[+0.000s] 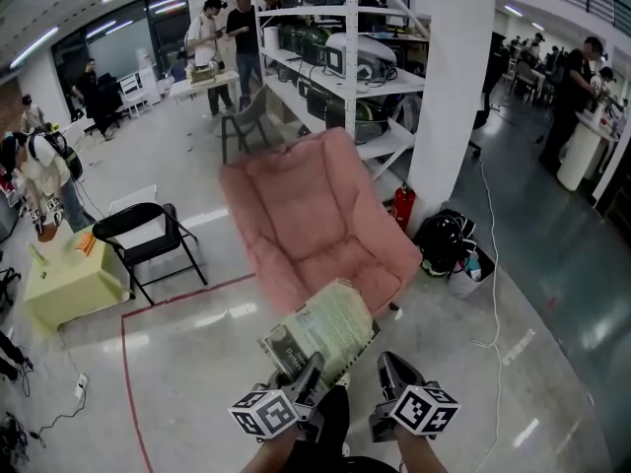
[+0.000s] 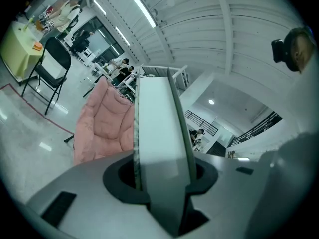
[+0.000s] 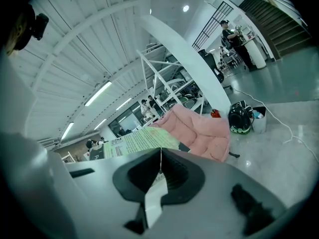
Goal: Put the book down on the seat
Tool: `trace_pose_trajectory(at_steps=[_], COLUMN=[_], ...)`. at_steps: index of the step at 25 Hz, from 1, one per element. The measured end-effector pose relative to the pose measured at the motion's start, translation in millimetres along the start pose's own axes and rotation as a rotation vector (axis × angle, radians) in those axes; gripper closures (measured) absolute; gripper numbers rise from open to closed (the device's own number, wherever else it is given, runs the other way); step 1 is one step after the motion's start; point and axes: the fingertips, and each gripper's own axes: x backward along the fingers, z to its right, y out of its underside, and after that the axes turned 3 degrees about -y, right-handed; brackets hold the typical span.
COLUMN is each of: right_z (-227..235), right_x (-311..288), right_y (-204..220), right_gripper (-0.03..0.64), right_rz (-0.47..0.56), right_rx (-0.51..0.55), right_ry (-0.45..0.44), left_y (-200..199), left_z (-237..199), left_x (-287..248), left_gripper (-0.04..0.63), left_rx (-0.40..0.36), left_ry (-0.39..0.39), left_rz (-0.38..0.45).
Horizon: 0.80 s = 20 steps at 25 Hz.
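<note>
Both tools carry the book [image 1: 323, 331] in the air, just short of the seat [image 1: 340, 264] of the pink chair [image 1: 296, 190], ready to lay it flat there. The left tool [image 1: 312, 371] clamps the thick block of pages. The right tool [image 1: 385, 363] is pinched on one thin edge, seemingly to steady it.

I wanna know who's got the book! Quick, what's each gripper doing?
Left gripper: closed on the book.
Right gripper: closed on a thin edge of the book.
</note>
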Motion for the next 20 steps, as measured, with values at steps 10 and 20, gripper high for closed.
trace_pose_trajectory(at_steps=[10, 20], right_z=[26.5, 48.5], right_x=[-61.1, -142.4], right_y=[-52.8, -104.2], right_gripper=[0.603, 0.603], right_rz=[-0.002, -0.019], right_rx=[-0.01, -0.013], right_ry=[0.014, 0.023], left_y=[-38.2, -80.1], left_z=[-10.4, -36.7], left_x=[-77.6, -158.6], left_gripper=[0.428, 0.428], left_rx=[0.014, 0.032], left_ry=[-0.005, -0.023], left_rz=[-0.007, -0.025])
